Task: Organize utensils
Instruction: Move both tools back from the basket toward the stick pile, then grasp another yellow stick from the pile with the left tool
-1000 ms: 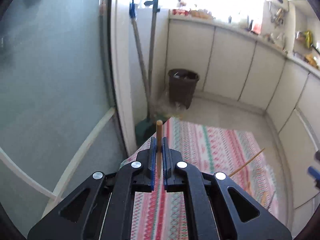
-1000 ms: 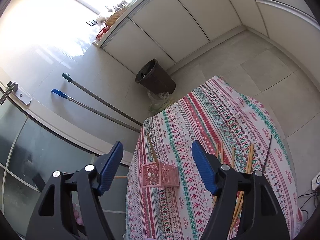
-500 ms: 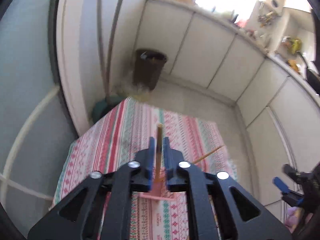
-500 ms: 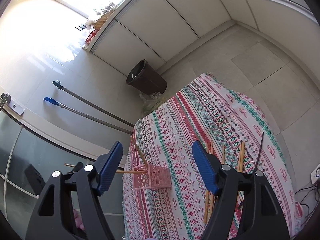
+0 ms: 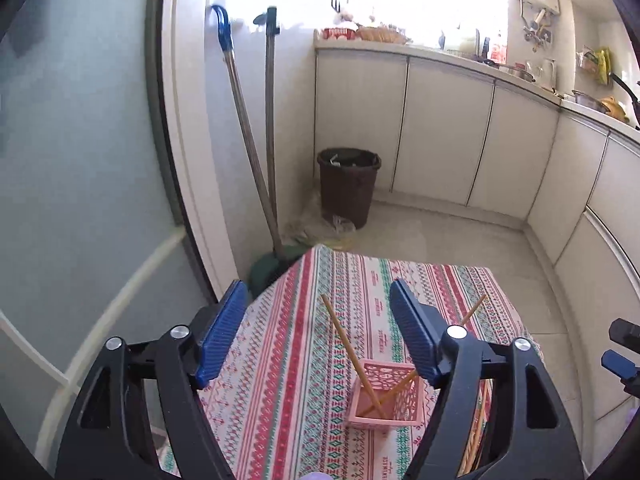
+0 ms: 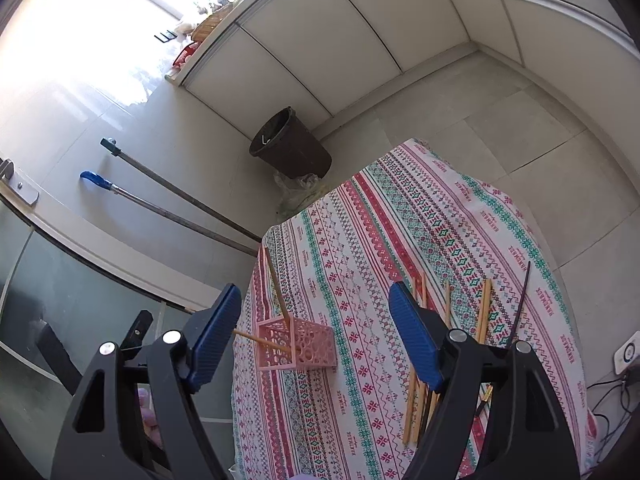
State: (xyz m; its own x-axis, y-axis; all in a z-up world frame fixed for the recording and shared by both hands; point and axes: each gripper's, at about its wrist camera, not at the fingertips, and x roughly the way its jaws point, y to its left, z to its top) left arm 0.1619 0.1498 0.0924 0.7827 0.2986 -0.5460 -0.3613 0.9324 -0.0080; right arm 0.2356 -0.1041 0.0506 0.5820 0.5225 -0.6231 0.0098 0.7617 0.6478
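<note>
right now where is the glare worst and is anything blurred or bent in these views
Left wrist view: the window above the counter is blown out white; the basket and chopsticks are sharp; cabinets curve from fisheye distortion. Right wrist view: glare washes out the upper left wall; the tablecloth pattern stays crisp, though its edges bow; corners go dark in both.

Left claw [image 5: 316, 332] and right claw [image 6: 316, 336] look alike: matte black triangular frames with cut-out windows, ribbed blue fingers [image 5: 222, 330], silver round screws [image 5: 179, 331] at the knuckles
</note>
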